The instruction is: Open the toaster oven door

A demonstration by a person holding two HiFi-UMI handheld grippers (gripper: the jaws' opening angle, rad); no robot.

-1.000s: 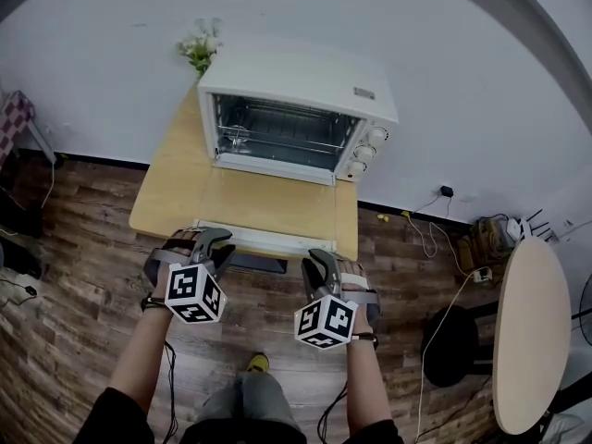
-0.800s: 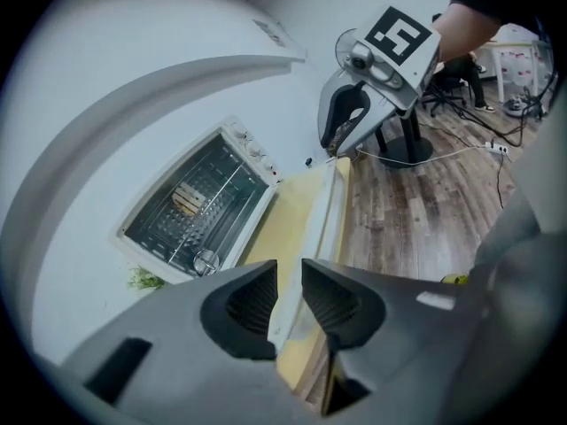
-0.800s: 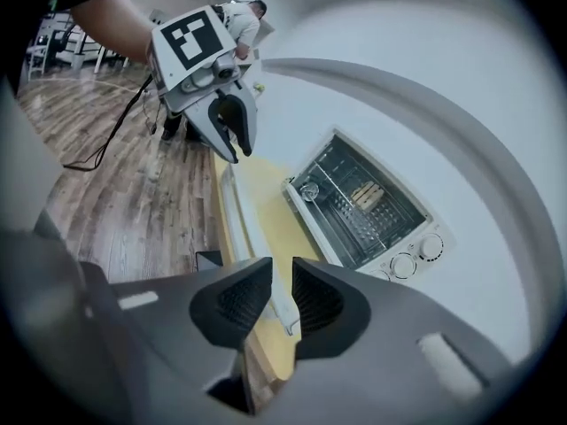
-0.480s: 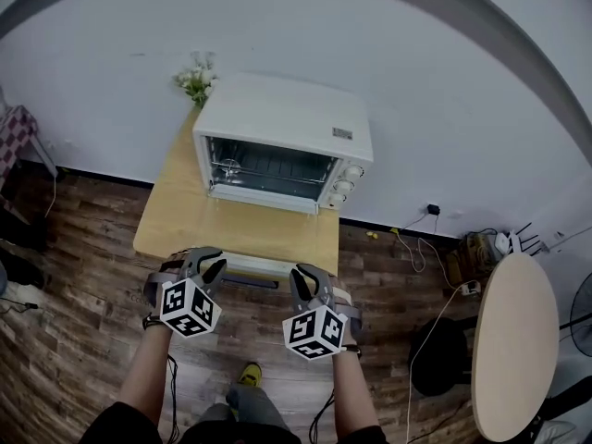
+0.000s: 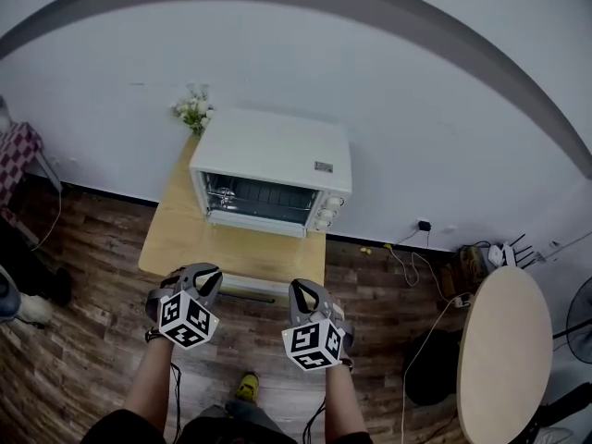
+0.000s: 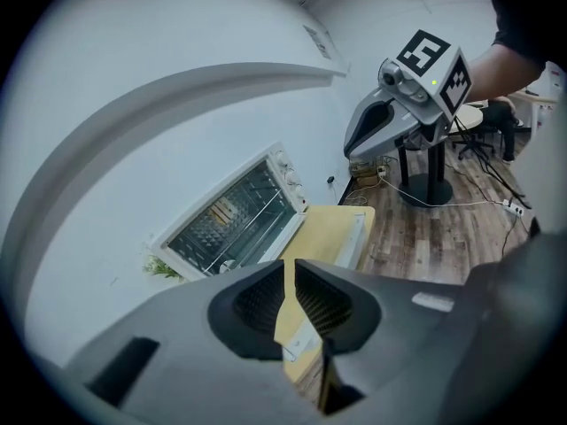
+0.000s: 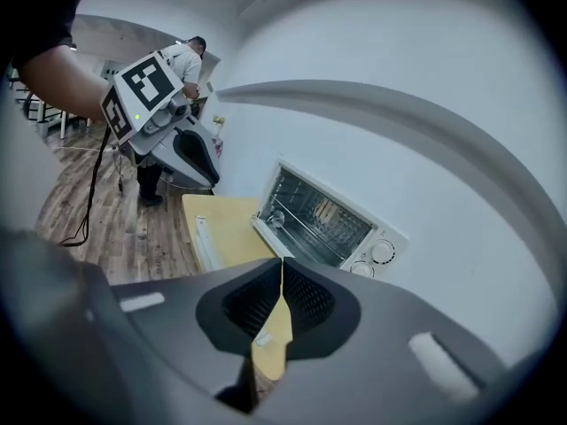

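The white toaster oven (image 5: pixel 273 160) stands at the back of a small wooden table (image 5: pixel 185 234). Its front is open and the wire rack shows inside, also in the left gripper view (image 6: pixel 235 215) and the right gripper view (image 7: pixel 323 215). A white bar (image 5: pixel 248 285) runs along the table's near edge. My left gripper (image 5: pixel 199 274) and right gripper (image 5: pixel 303 292) hang side by side in front of that edge, apart from it. Both have just been closing with nothing between them. The left gripper (image 6: pixel 290 277) keeps a narrow gap; the right gripper (image 7: pixel 282 277) has its pads together.
A bunch of white flowers (image 5: pixel 192 109) stands behind the oven's left corner. At the right are a round pale table (image 5: pixel 495 359), a dark stool (image 5: pixel 430 368) and cables (image 5: pixel 416 248) on the wooden floor. A person (image 7: pixel 186 60) stands far off.
Both grippers have lifted up and away from the table's near edge, and their jaws have narrowed. The oven and table now look smaller and farther below.
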